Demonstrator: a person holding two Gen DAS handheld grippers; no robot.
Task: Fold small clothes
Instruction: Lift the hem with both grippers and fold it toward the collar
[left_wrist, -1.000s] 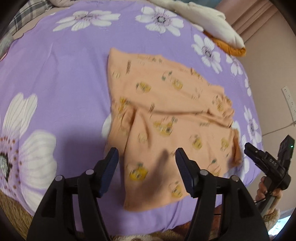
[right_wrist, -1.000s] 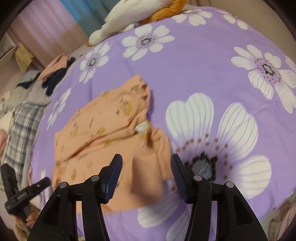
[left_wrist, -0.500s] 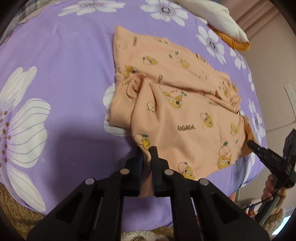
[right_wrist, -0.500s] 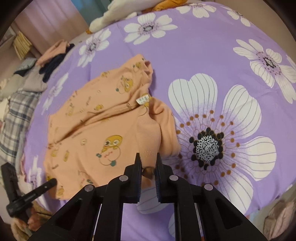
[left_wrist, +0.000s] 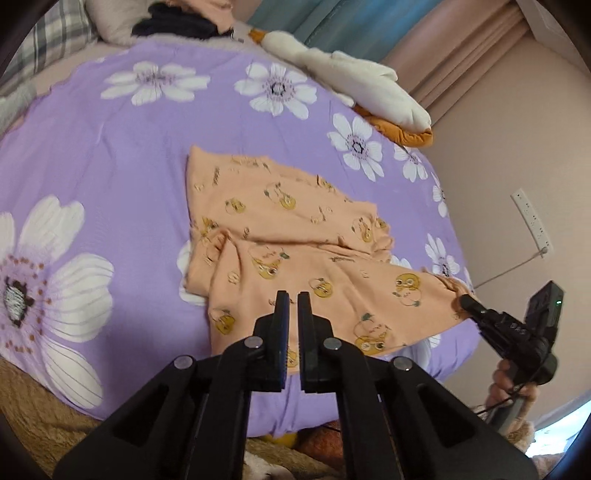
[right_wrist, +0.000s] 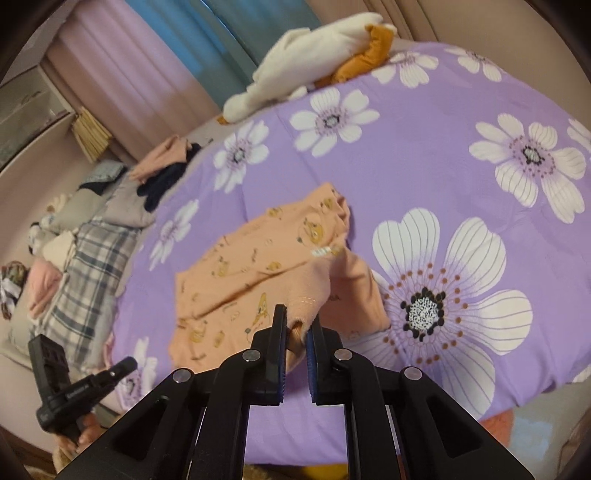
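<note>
We see a soft peach garment of thin knit cloth, printed all over with small yellow cartoon ducks, lying rumpled near the middle of the purple bedspread. That spread is smooth cotton patterned with big white daisies. The garment's far part lies flat on the spread, while its near edge is lifted off it and stretched between our two tools, with a long crease running across the cloth. In the right wrist view a small white label shows on a fold of the garment, beside the largest daisy.

Our left tool has just been closing; its black jaws now stand almost pressed together, pinching the garment's near hem, and the cloth hangs down between the pads. Our right tool has likewise just been closing and now pinches a thicker bunched corner of the same garment, its blue-lined pads held slightly apart by the fabric. A plump white and orange plush toy rests at the far edge of the spread, well apart from the garment.
</note>
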